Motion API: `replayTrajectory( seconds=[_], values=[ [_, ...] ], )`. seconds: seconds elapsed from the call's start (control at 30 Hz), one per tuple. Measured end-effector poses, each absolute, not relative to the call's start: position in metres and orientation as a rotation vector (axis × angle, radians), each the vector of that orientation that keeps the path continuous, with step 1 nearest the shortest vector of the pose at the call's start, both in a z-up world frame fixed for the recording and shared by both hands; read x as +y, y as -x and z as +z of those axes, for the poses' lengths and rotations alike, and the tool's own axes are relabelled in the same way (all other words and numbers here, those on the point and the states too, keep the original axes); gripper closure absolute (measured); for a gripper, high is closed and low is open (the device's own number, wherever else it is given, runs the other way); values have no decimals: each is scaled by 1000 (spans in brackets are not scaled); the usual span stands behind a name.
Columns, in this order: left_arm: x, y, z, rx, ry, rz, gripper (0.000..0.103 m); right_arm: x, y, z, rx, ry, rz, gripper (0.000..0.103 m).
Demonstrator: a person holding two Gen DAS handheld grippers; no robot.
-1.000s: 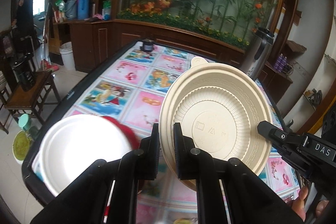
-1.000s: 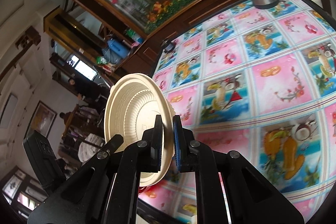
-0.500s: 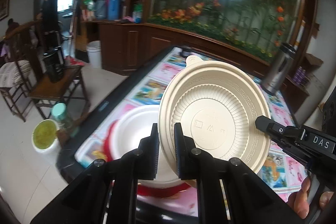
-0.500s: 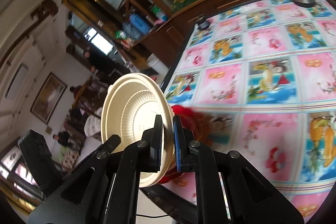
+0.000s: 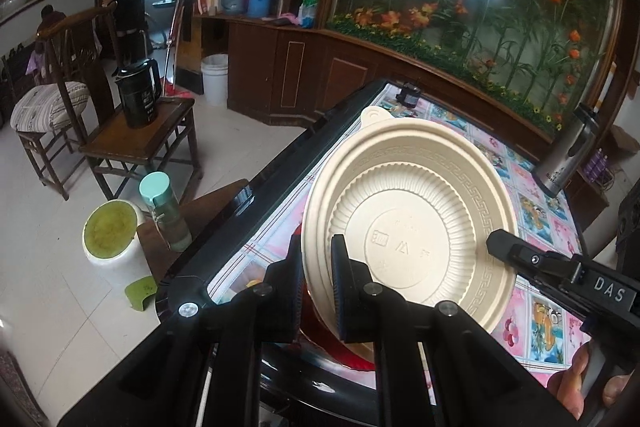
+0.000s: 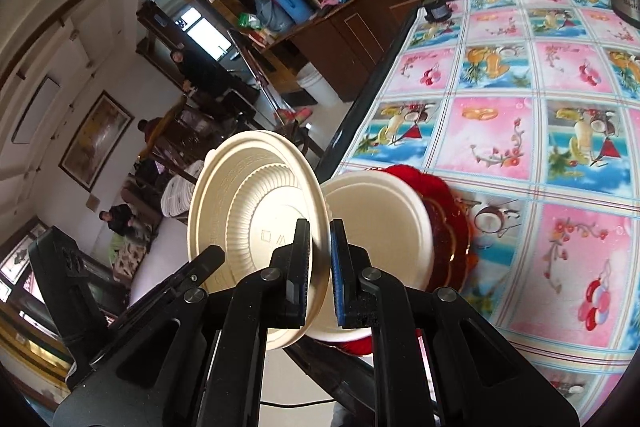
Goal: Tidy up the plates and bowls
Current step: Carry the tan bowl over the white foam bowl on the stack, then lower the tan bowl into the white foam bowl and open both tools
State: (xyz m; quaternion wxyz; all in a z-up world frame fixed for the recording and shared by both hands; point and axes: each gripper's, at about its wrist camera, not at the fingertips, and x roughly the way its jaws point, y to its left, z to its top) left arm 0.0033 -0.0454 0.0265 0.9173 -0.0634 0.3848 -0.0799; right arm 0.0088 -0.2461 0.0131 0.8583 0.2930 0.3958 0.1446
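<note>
Both jaws pinch the beige bowl (image 5: 404, 227) by its rim, tilted above white plate (image 6: 380, 223) on red plate (image 6: 448, 223); stacking remains.

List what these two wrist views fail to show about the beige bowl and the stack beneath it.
- Left wrist view: the beige bowl hides the white plate entirely; only slivers of the red plate show.
- Right wrist view: the white plate covers the red plate, so anything between them is unseen.
- Both views: the bowl's inside faces away.
- Right wrist view: the left gripper's jaws sit behind the bowl.
</note>
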Motion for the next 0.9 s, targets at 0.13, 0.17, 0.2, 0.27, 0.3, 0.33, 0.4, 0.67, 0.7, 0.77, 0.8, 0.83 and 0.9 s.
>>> replayTrajectory(
  seconds=[0.13, 0.17, 0.2, 0.27, 0.3, 0.33, 0.4, 0.67, 0.7, 0.77, 0.8, 0.83, 0.9],
  values=[
    [-46, -7, 21, 812, 128, -181, 92, -249, -12, 6, 843, -631, 289, 93],
    [-47, -8, 19, 817, 127, -187, 92, -251, -12, 6, 845, -632, 284, 93],
    [-50, -10, 17, 825, 123, -192, 92, -252, -12, 5, 847, -632, 277, 93],
    [-53, -11, 14, 841, 117, -204, 92, -256, -12, 1, 854, -634, 258, 93],
    [-55, -13, 12, 848, 114, -210, 92, -258, -13, -1, 861, -635, 249, 93],
    [-57, -15, 9, 861, 112, -218, 92, -260, -13, -4, 871, -638, 240, 93],
    [-58, -18, 3, 883, 115, -229, 92, -266, -15, -12, 888, -653, 222, 93],
    [-60, -26, -10, 933, 115, -235, 91, -271, -23, -28, 914, -672, 202, 93],
    [-60, -26, -11, 939, 116, -237, 91, -271, -23, -29, 915, -671, 201, 93],
    [-60, -28, -12, 945, 117, -239, 91, -271, -24, -31, 916, -673, 201, 93],
    [-60, -28, -12, 946, 117, -239, 91, -271, -24, -30, 916, -673, 202, 93],
    [-59, -28, -12, 945, 117, -239, 91, -271, -24, -31, 916, -675, 204, 93],
    [-58, -28, -12, 949, 121, -244, 91, -272, -24, -32, 915, -676, 203, 93]
  ],
)
